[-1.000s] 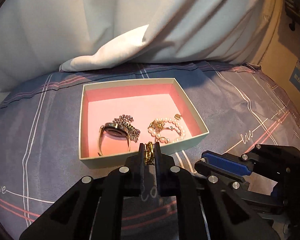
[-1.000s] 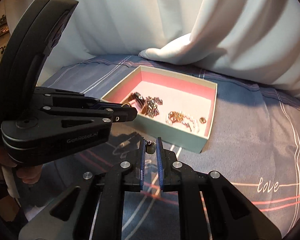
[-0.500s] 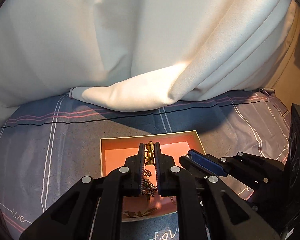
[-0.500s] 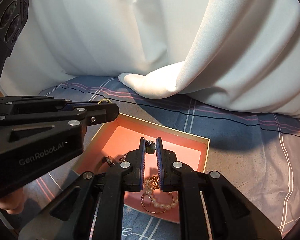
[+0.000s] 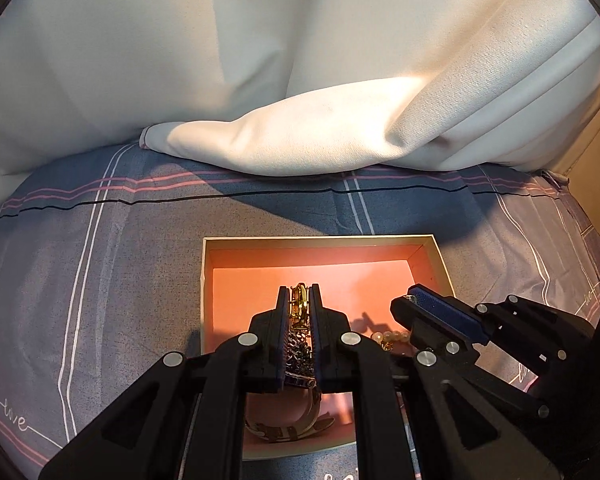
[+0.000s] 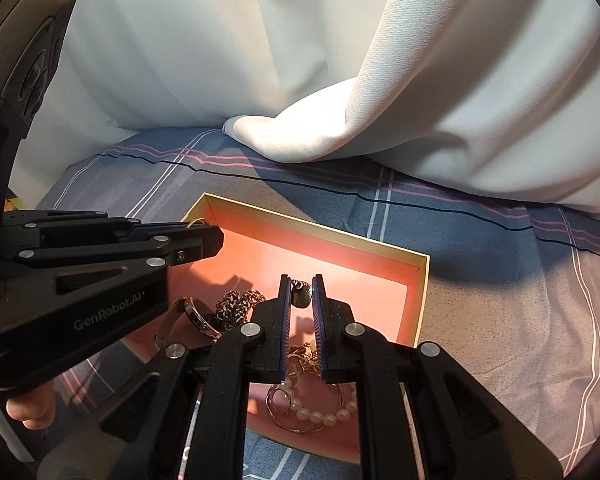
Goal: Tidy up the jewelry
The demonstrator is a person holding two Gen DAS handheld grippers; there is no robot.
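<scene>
An open box (image 5: 440,256) with a pink inside sits on the bedsheet; it also shows in the right wrist view (image 6: 420,280). Inside lie a watch (image 6: 198,314), a dark chain (image 6: 238,302) and a pearl bracelet (image 6: 320,414). My left gripper (image 5: 299,300) is shut on a gold ring (image 5: 299,306) above the box. My right gripper (image 6: 301,290) is shut on a small dark pendant (image 6: 303,294) above the box, to the right of the left gripper (image 6: 198,232).
A plaid blue-grey bedsheet (image 5: 100,280) covers the surface. White curtain fabric (image 5: 300,140) drapes onto it behind the box. A hand (image 6: 28,412) holds the left gripper at the lower left.
Both grippers have risen and moved forward over the box, each keeping its piece. The box now lies below the fingers instead of ahead of them.
</scene>
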